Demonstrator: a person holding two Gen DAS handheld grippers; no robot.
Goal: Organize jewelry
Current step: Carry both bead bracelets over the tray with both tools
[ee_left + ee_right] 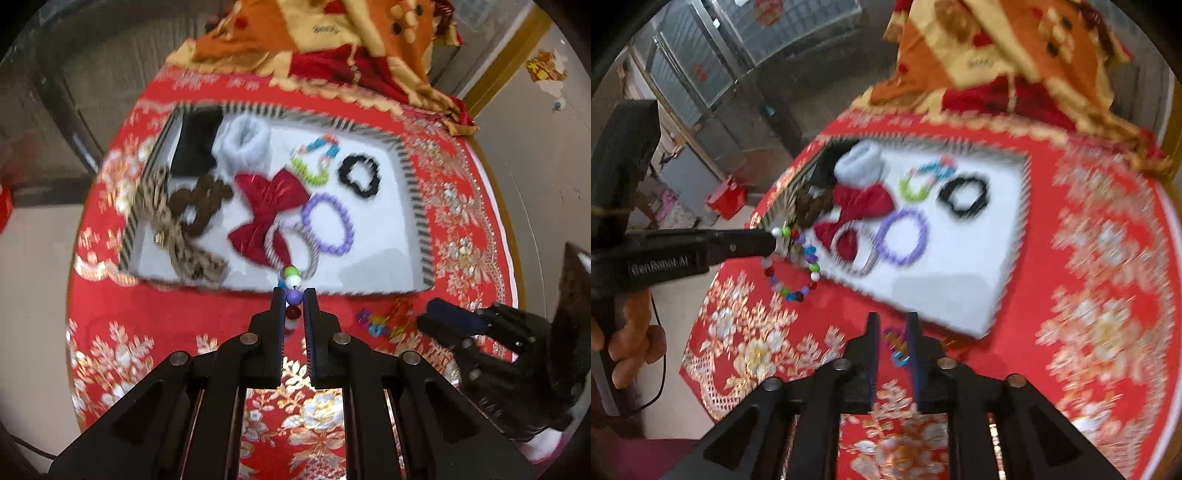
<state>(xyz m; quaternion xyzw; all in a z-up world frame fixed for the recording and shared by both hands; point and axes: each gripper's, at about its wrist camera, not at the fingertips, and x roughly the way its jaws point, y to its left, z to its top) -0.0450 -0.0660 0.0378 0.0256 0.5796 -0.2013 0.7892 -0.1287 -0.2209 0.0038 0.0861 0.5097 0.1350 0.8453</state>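
Observation:
My left gripper (294,293) is shut on a multicoloured bead bracelet (293,282), just in front of the near rim of the white tray (369,266). In the right wrist view the left gripper (774,240) holds that bracelet (798,280) hanging as a loop above the cloth, by the tray's (942,291) left corner. My right gripper (894,321) stands open low over the red tablecloth, with a small colourful bracelet (898,347) lying loose between its fingers. From the left wrist view, this small bracelet (380,321) lies just past the right gripper's (424,314) tips.
The tray has a striped rim and holds a red bow (269,206), a purple bead bracelet (328,229), a black scrunchie (360,175), a white fluffy scrunchie (243,144), a green and blue bracelet (314,162) and a leopard bow (177,236). Folded orange-red cloth (332,48) lies behind.

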